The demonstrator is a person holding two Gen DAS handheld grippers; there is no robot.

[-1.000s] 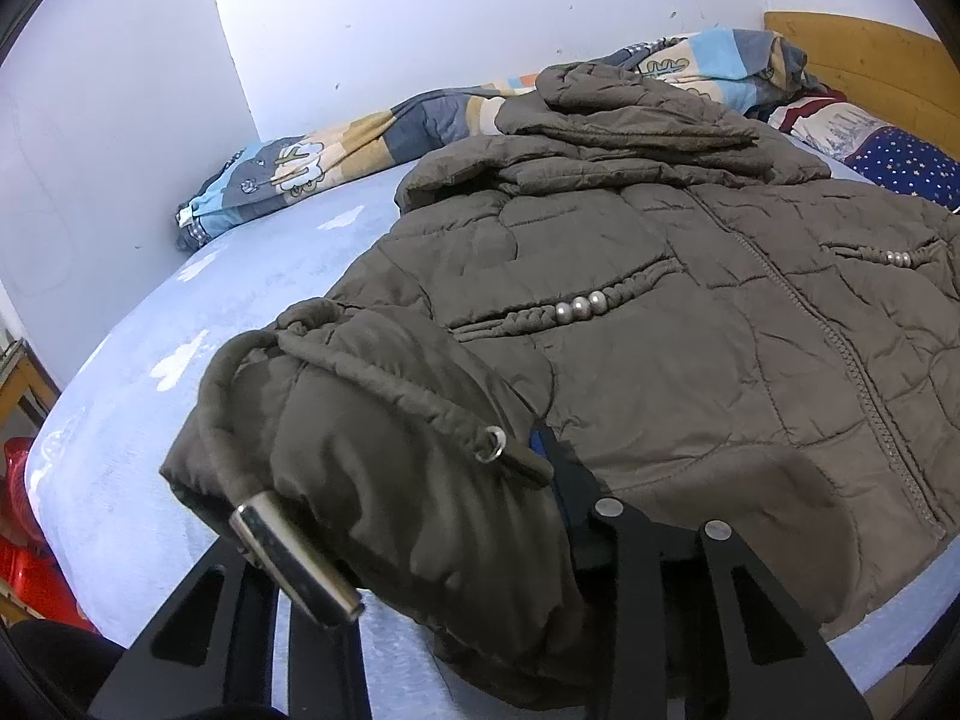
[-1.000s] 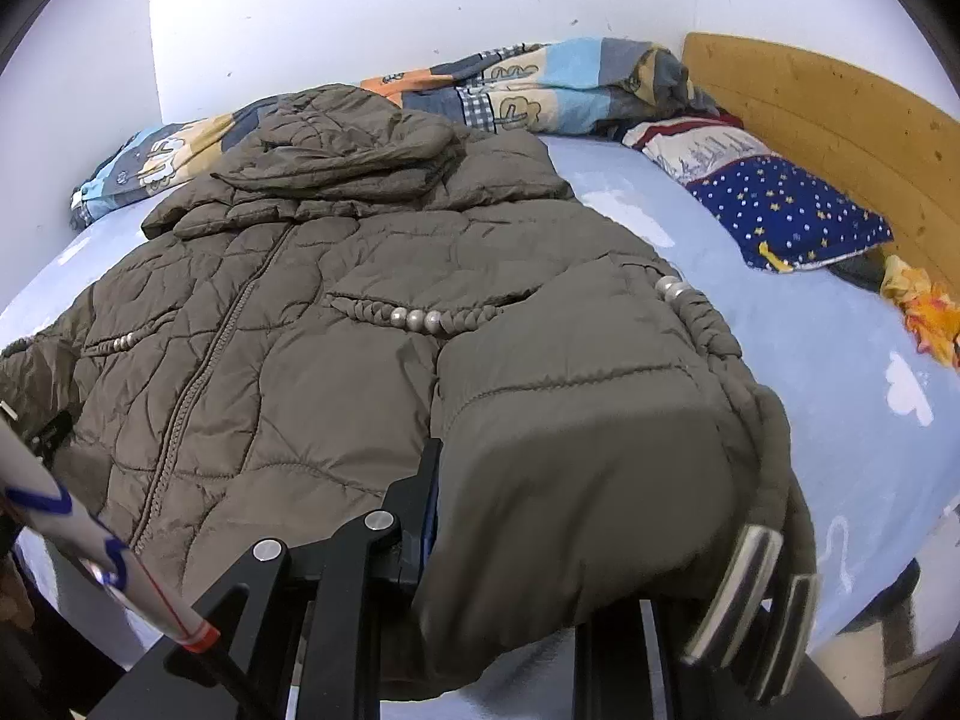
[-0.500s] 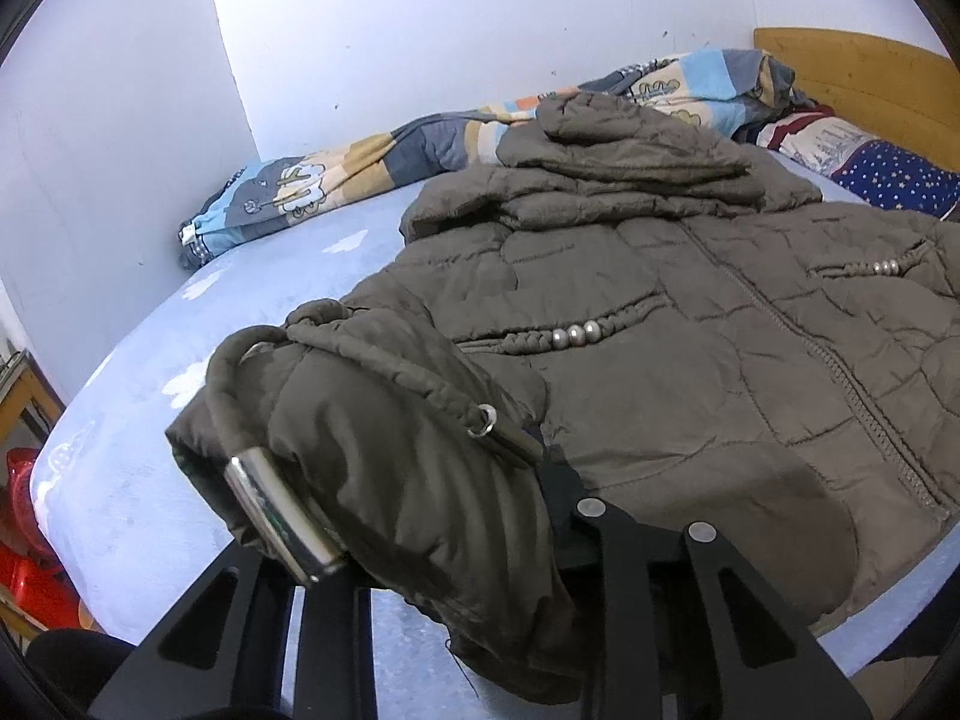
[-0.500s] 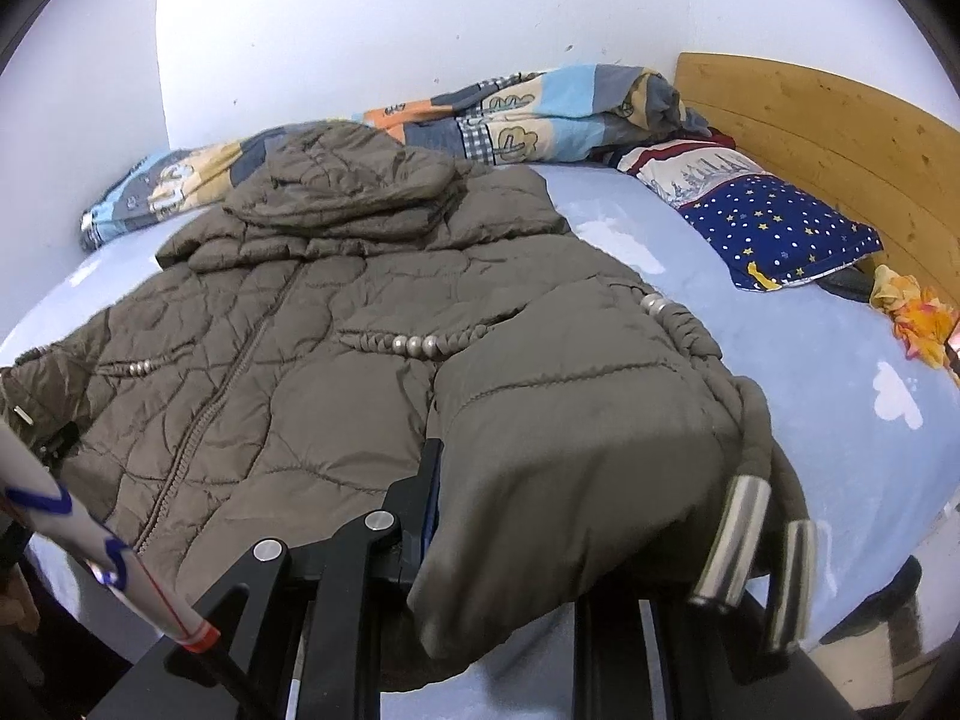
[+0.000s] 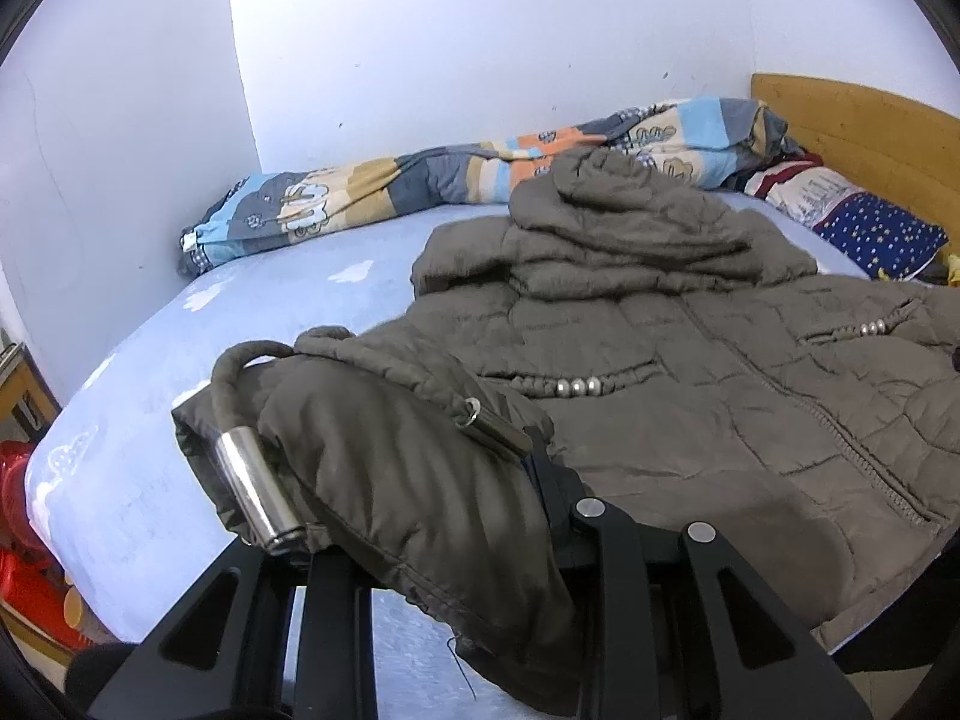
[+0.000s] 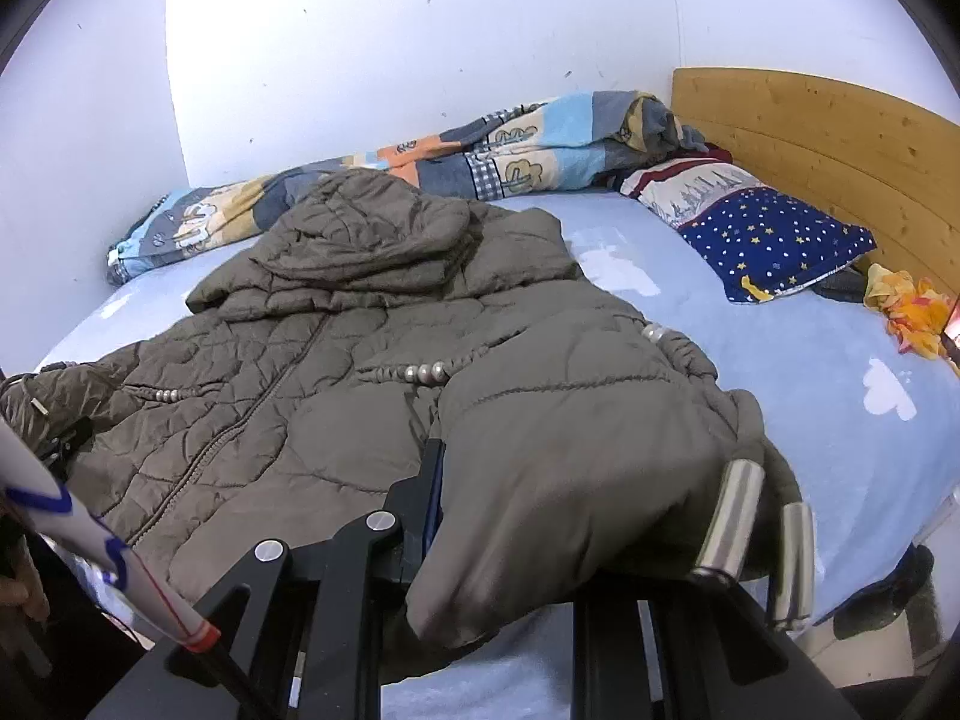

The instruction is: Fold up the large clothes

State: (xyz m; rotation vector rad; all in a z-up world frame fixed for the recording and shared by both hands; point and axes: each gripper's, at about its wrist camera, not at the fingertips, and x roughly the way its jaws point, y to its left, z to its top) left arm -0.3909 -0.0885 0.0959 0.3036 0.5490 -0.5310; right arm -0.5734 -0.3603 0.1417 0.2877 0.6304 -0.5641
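Note:
An olive-brown quilted hooded jacket (image 5: 690, 420) lies front up and zipped on the light blue bed sheet (image 5: 156, 384), hood toward the far wall. My left gripper (image 5: 420, 498) is shut on the jacket's near left hem corner, which is bunched and raised off the sheet. A metal drawstring tip (image 5: 255, 486) hangs over that corner. My right gripper (image 6: 528, 510) is shut on the near right hem corner of the jacket (image 6: 336, 384), also raised. Two metal cord tips (image 6: 732, 516) dangle beside it. Fabric hides both grippers' fingertips.
A rolled patchwork quilt (image 6: 480, 162) lies along the far wall. A star-print pillow (image 6: 774, 234) and a yellow-orange cloth (image 6: 912, 312) sit by the wooden headboard (image 6: 840, 138). Something red (image 5: 18, 516) stands beside the bed's left edge. A white rod (image 6: 102, 552) crosses the right wrist view's lower left.
Both grippers have risen with the hem corners in their grip. The corners now hang higher above the sheet, and the drawstring tips have swung.

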